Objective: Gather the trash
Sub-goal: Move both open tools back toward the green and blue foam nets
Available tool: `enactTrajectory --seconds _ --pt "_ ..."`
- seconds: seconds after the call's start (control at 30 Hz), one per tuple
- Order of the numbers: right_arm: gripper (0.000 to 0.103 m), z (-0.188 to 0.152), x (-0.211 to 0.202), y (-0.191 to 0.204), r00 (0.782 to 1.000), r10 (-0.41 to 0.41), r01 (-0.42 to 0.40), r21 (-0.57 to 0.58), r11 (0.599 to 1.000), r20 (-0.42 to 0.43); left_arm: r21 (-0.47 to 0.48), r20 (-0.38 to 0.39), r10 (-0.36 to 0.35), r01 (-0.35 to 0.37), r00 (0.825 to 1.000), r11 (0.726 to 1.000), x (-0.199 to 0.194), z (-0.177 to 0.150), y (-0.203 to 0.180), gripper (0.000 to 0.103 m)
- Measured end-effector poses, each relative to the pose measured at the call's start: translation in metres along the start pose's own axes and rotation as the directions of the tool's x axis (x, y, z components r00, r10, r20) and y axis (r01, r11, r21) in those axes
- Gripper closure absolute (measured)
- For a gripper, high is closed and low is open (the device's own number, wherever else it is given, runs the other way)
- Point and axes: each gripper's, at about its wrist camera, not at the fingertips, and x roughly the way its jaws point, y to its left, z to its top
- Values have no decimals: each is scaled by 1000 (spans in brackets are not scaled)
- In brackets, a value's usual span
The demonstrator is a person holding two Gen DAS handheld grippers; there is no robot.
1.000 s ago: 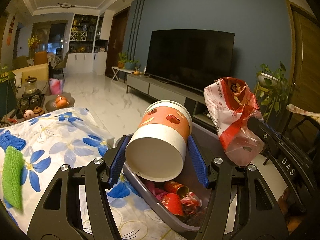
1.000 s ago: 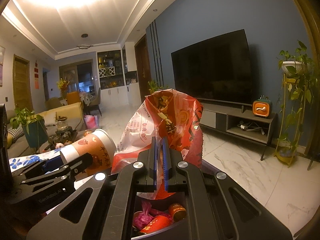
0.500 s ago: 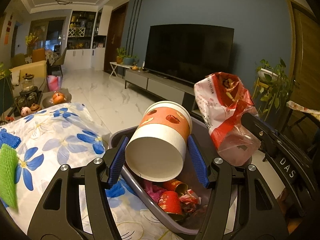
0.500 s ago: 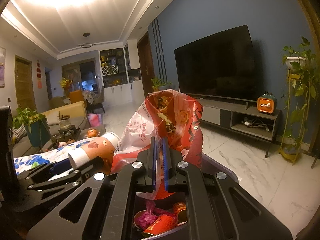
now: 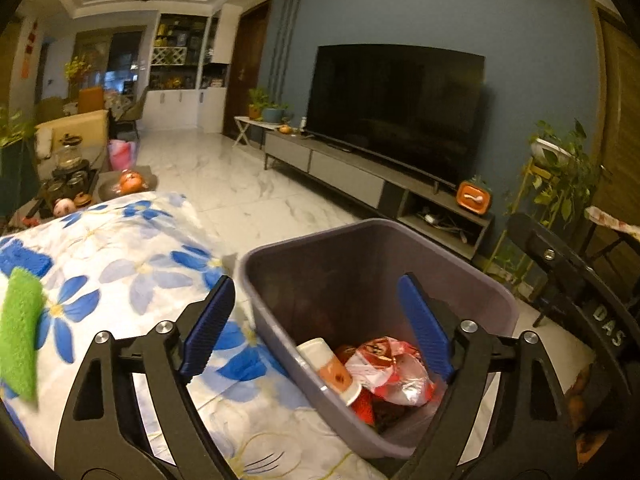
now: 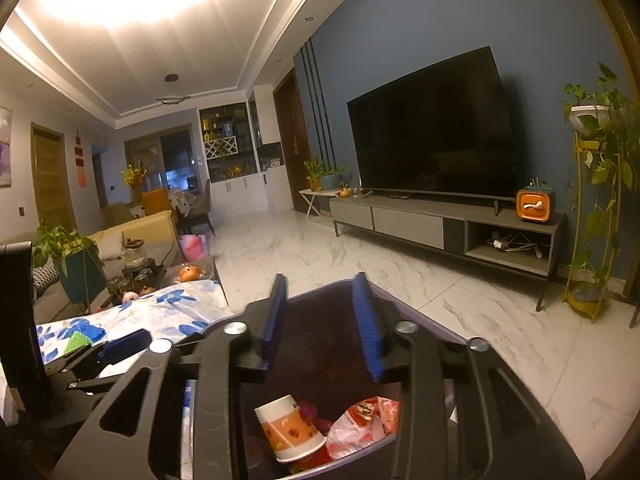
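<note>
A grey trash bin (image 5: 360,248) stands beside the flowered table, also in the right wrist view (image 6: 432,326). Inside lie an orange-and-white paper cup (image 5: 330,366) (image 6: 290,430) and a crumpled red-and-white plastic bag (image 5: 394,370) (image 6: 366,420), on top of other red trash. My left gripper (image 5: 316,322) is open and empty above the bin's near rim. My right gripper (image 6: 320,320) is open and empty above the bin. The right gripper's arm (image 5: 580,280) shows at the right of the left wrist view.
The table's blue-flowered cloth (image 5: 132,248) holds a green scrub pad (image 5: 20,332) and a blue sponge (image 5: 24,262). A TV stand (image 6: 448,224) and a plant stand (image 6: 596,208) line the far wall across the marble floor.
Both grippers opened. The paper cup dropped from the left gripper and the red bag from the right gripper; both now lie inside the bin.
</note>
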Motion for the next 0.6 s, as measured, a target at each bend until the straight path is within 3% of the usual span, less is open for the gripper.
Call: enactTrajectory --seconds 0.17,0.3,0.4,0.6 --pt "38 -4 -11 6 1000 -11 11 3 1000 20 -19 40 98 -97 994 995 -27 -8 20 17" --pt "29 -11 -18 15 1000 -23 23 -18 1000 14 -54 56 191 -188 980 981 -51 -18 42 15" --pt "25 -17 -22 25 1000 -21 22 -32 999 2 -78 54 293 -288 955 954 -71 -29 66 14" --pt "19 -26 -33 50 1000 20 -20 -63 998 -11 -162 45 419 -407 907 899 -115 -49 118 14"
